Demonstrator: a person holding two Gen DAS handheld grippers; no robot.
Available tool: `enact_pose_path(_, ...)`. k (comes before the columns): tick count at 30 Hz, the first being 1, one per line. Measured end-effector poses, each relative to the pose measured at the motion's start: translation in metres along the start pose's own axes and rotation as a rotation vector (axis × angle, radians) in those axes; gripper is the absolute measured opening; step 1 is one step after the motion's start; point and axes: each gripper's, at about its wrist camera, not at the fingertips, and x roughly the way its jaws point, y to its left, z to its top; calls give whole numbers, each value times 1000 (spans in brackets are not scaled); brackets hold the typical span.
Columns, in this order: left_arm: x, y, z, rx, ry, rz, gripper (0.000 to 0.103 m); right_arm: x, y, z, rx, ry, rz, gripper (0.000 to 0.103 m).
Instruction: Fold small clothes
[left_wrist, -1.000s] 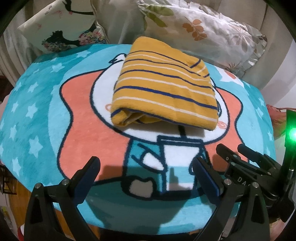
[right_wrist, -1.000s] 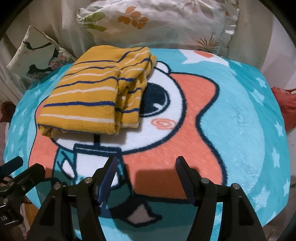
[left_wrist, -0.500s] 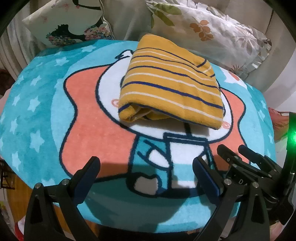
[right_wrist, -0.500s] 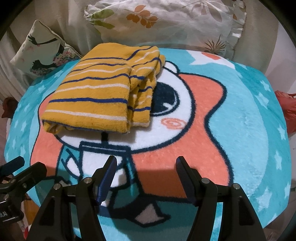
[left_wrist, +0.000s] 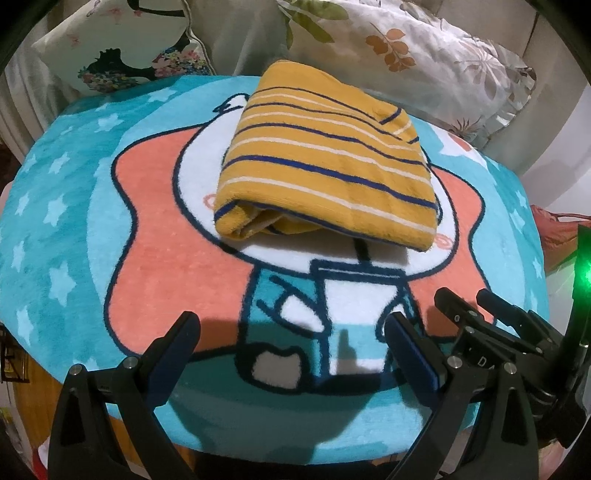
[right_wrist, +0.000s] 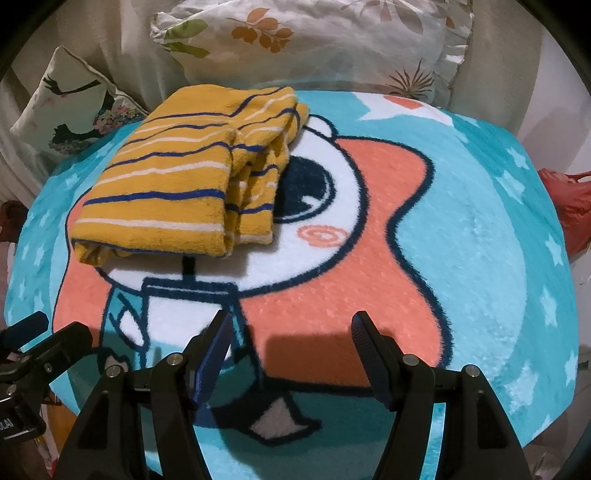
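The folded garment (left_wrist: 325, 158), yellow with blue and white stripes, is lying toward the far edge of a round blue rug (left_wrist: 62, 206) printed with a cartoon figure and pale stars; what the rug is covering cannot be told. The garment is sitting folded over into a thick bundle, its layered open edges showing on the near side and, in the right wrist view (right_wrist: 192, 177), along its right side. It is resting on the white face of the cartoon print, with nothing touching it. The left gripper (left_wrist: 291, 332) is hovering over the near edge of the rug with its jaws standing wide apart and nothing between them. The right gripper (right_wrist: 291, 339) is likewise hanging over the near edge, jaws spread apart and holding nothing, just beside the left one; each is showing at the edge of the other's view. Both are sitting well apart from the garment. Behind the far edge, a leaf-print pillow (left_wrist: 424, 59) and a bird-print cushion (left_wrist: 122, 55) are leaning against pale upholstery. A red item (right_wrist: 569, 206) is lying off the right edge.
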Motion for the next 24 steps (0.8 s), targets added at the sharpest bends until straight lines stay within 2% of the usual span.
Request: enact_pose_path(24, 6, 4, 3, -21, 17, 4, 100, 3, 5, 1, -7, 8, 1, 72)
